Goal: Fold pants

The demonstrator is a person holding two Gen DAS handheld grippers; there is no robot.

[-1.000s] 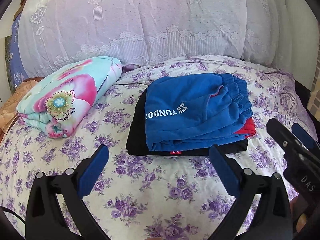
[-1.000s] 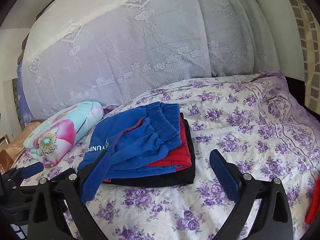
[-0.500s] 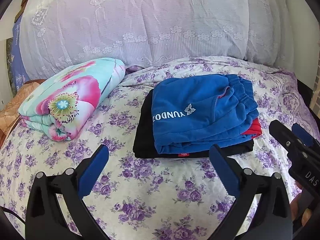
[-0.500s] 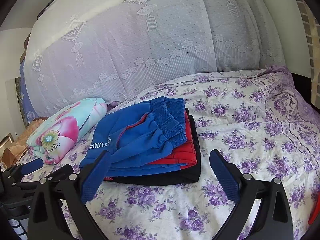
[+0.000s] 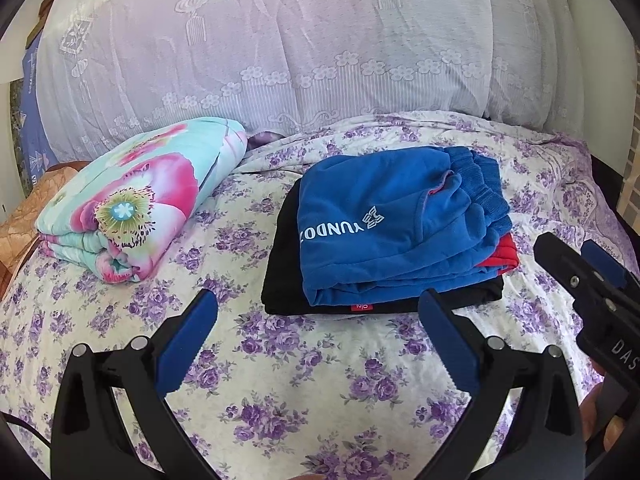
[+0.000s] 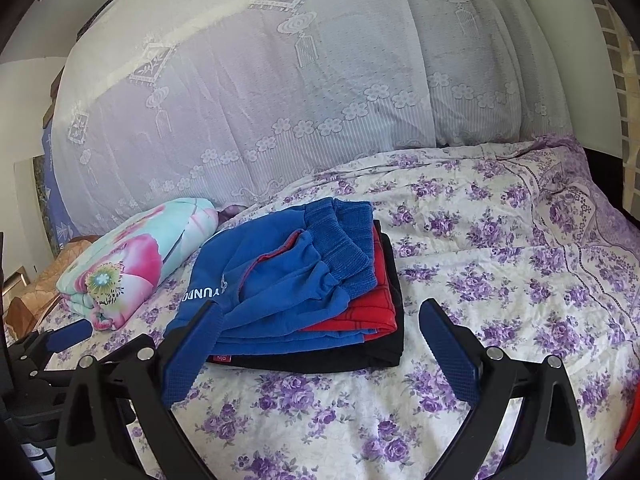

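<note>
Left of the fleecy folded blue pants [image 5: 396,220] atop red and black layers, a rolled floral quilt [image 5: 136,204]. Behind, lace-draped bedding [image 5: 280,52]. Left gripper [image 5: 318,332] and right gripper [image 6: 320,344] spread wide, empty.

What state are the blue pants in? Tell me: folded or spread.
Folded. The blue pants lie doubled in layers atop a stack, edges stacked; neither gripper touches them.

Folded pants [image 5: 396,224] stacked mid-bed on the sheet [image 5: 320,380], rolled quilt [image 5: 140,204] left, draped bedding pile [image 5: 280,48] behind
</note>
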